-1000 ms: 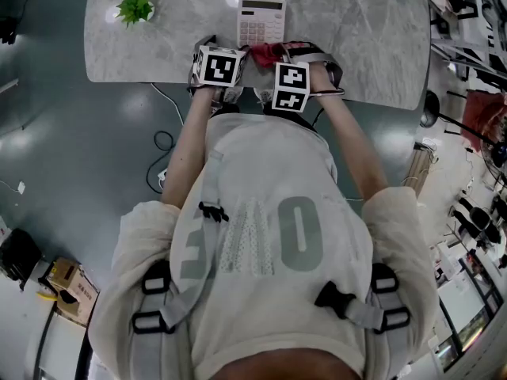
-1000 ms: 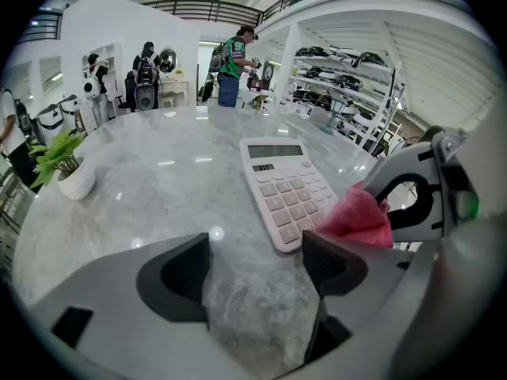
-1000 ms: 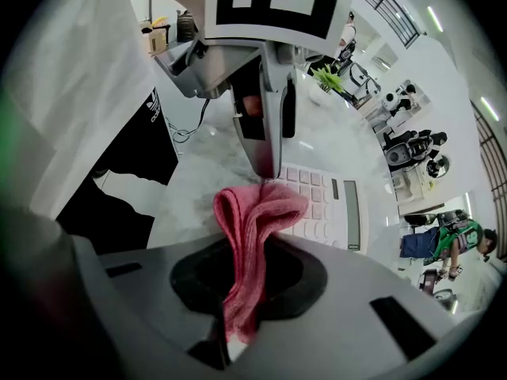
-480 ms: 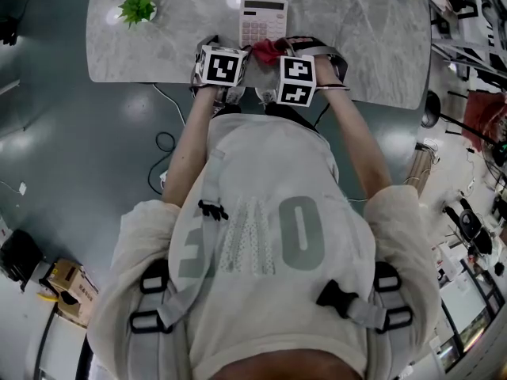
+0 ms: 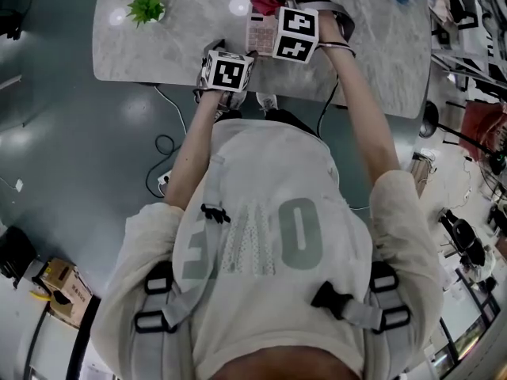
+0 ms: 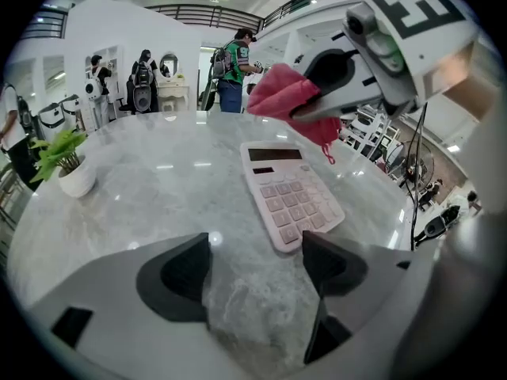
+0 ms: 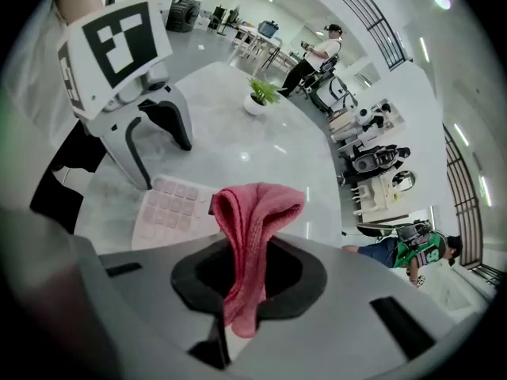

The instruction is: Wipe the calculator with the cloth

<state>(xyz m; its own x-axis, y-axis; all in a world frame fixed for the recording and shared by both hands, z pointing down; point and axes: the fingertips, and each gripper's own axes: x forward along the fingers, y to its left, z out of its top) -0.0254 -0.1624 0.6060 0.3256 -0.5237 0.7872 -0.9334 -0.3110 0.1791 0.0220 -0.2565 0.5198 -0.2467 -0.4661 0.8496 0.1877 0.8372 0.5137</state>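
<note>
Head view has the person leaning over a grey marble tabletop (image 5: 372, 46), both arms stretched toward its middle. The right claw (image 7: 249, 271) is clamped tight on a pink-red cloth (image 7: 253, 212), which bunches up out of the claw and hangs over the far end of the pale pink calculator (image 6: 289, 192), clear of its display. The calculator lies flat on the tabletop, keys up. The left claw (image 6: 257, 267) stands open with nothing in it, low over the stone, just beside the calculator's near end. A small potted plant (image 6: 63, 161) sits well off to the left.
</note>
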